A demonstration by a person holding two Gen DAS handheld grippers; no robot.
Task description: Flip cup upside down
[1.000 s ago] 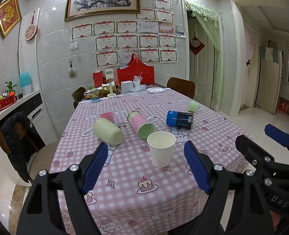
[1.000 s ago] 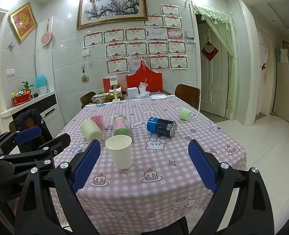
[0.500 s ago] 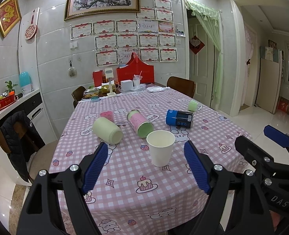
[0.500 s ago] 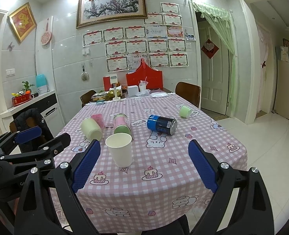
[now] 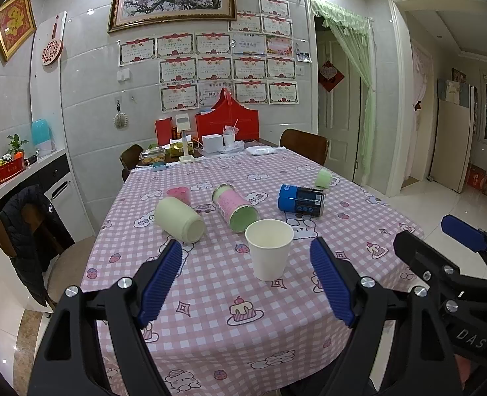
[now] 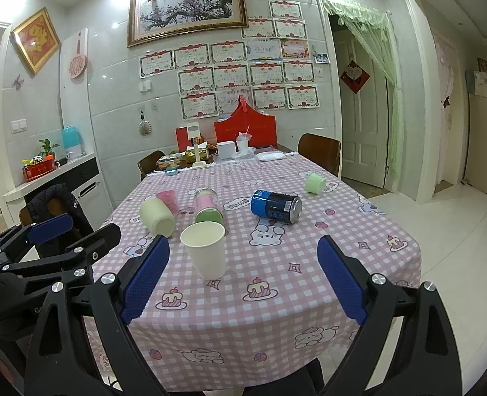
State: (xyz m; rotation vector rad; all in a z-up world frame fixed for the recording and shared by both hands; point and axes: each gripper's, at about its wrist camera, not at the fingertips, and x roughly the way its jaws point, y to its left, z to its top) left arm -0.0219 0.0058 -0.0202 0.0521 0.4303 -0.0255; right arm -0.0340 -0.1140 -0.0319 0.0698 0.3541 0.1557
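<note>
A white paper cup (image 5: pixel 269 249) stands upright, mouth up, near the front of the pink checked table (image 5: pixel 230 323); it also shows in the right wrist view (image 6: pixel 206 250). My left gripper (image 5: pixel 246 280) is open and empty, short of the cup, with the cup framed between its blue pads. My right gripper (image 6: pixel 243 277) is open and empty, with the cup ahead toward its left pad. Each gripper shows at the edge of the other's view.
Behind the cup lie a pale green cup (image 5: pixel 179 219), a pink and green can (image 5: pixel 235 208), a blue can (image 5: pixel 301 199), a pink cup (image 5: pixel 179 194) and a small green cup (image 5: pixel 323 178). Clutter sits at the table's far end. Chairs stand left and far right.
Both views have shifted slightly, with the table and cup a touch higher in frame. The cup has not moved and both grippers stay open.
</note>
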